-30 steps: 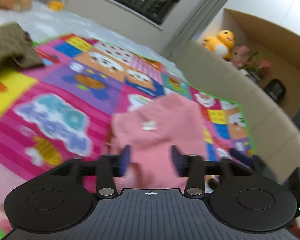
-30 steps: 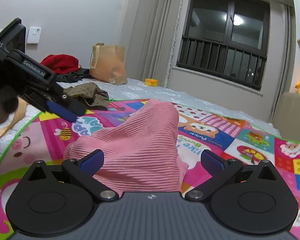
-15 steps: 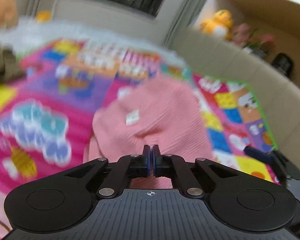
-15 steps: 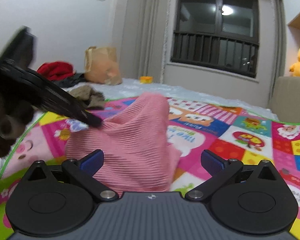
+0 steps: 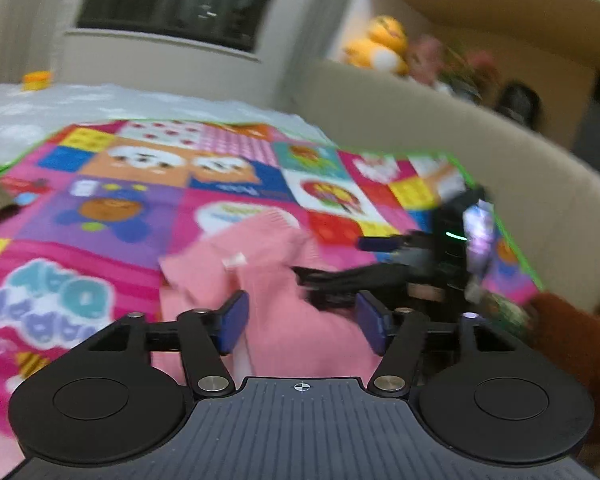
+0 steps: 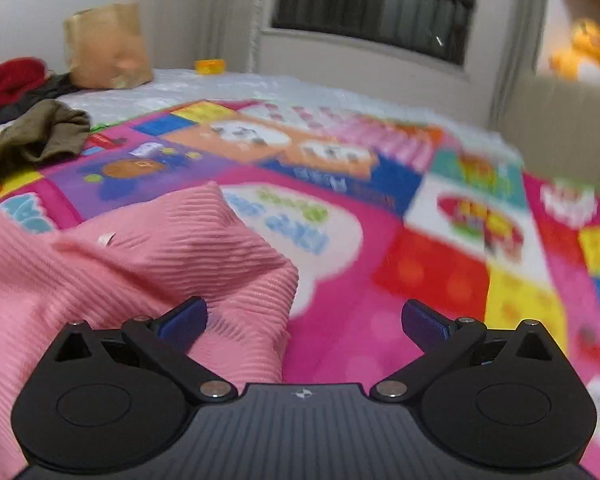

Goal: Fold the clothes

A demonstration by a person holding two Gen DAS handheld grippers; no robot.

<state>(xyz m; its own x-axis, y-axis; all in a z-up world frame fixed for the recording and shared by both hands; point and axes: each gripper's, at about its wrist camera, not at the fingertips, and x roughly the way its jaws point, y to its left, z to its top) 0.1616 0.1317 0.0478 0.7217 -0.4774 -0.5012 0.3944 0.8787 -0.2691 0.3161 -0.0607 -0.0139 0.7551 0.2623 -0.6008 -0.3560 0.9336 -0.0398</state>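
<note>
Left wrist view. The left gripper (image 5: 302, 320) has its fingers (image 5: 233, 322) spread wide with nothing pinched between them. The pink ribbed garment (image 5: 268, 288) lies bunched on the play mat (image 5: 100, 208), directly ahead at 12 o'clock and running under the finger gap. The right gripper (image 5: 332, 276) enters from 3 o'clock, its tips close to the garment's right edge; blur prevents telling whether they touch.

Risk, as a judgement: the cloth is heaped, not flat. A grasp taken here may catch several layers at once or only a ridge of the knit, producing a crooked fold or a slipped hold. The two grippers work close together, so a collision is possible if both close on the same spot.

Right wrist view. The right gripper (image 6: 304, 322) is likewise spread wide and holds nothing. The garment (image 6: 148, 256) sits from 9 to 11 o'clock; a raised corner overlaps the left finger (image 6: 182, 320), while the right finger is over bare mat (image 6: 380, 280). A closure here would probably take only that corner.

Materials and shapes:
- Garment: soft ribbed knit, fine parallel ridges, limp, forming peaks and creases; a small white tag (image 6: 107, 239) shows on top.
- Mat: smooth, flat, printed in bright cartoon squares with a green border.
- An olive-brown cloth (image 6: 36, 136) lies crumpled at 10 o'clock, well apart.
- A brown paper bag (image 6: 106, 46) stands beyond it, stiff and creased.
</note>
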